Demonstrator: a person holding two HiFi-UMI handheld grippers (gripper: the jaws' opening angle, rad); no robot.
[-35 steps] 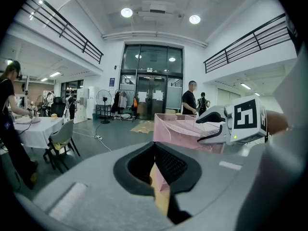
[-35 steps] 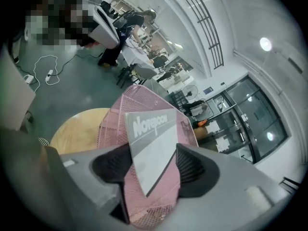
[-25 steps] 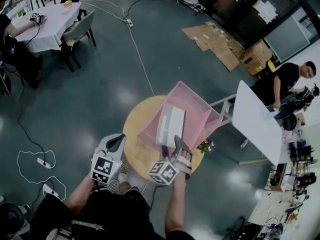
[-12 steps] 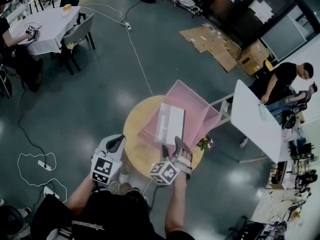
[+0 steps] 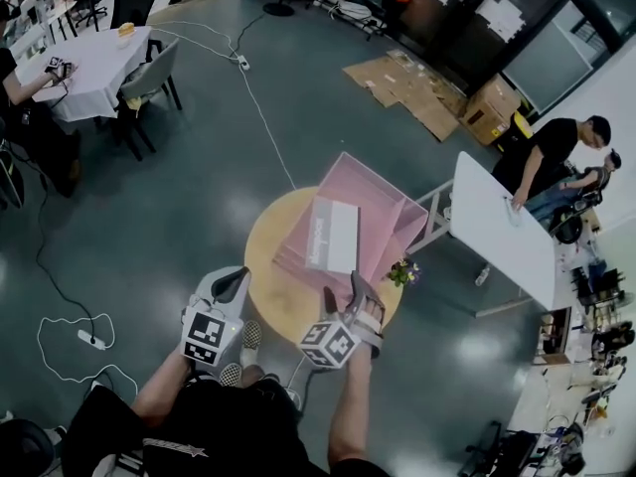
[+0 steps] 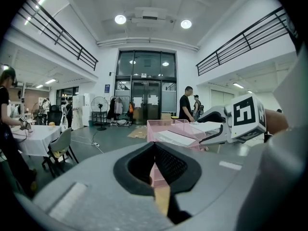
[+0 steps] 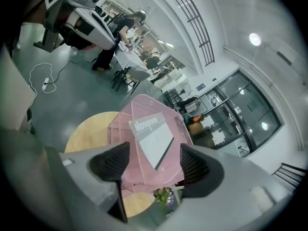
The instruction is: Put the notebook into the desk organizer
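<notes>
Round wooden table (image 5: 264, 258) under you, pink mesh desk organizer (image 5: 386, 203) on its far half; notebook (image 5: 334, 235) lies inside the organizer's frame, cover up, apparently slanted across the mesh; can't tell if it's fully seated in a compartment or just resting on a divider.

Your right gripper (image 5: 344, 288) hangs over the table's near edge, short of the organizer, jaws wide apart, holding nothing; its own view shows the notebook and the pink mesh framed in the gap but well beyond the pads, no contact. Your left gripper (image 5: 237, 278) is off the table's left side, jaws closed together, only a sliver between the pads, nothing gripped. Small potted plant (image 5: 403, 272) sits at the table's right rim, just beside the organizer's corner.

Step read: placement looks done, or at its tail end; both tools are clear of the notebook.

Next move, as a judgement: if it's sitting proud, nudge the near edge with the open right jaws until it drops level; mind the plant; otherwise nothing left.
</notes>
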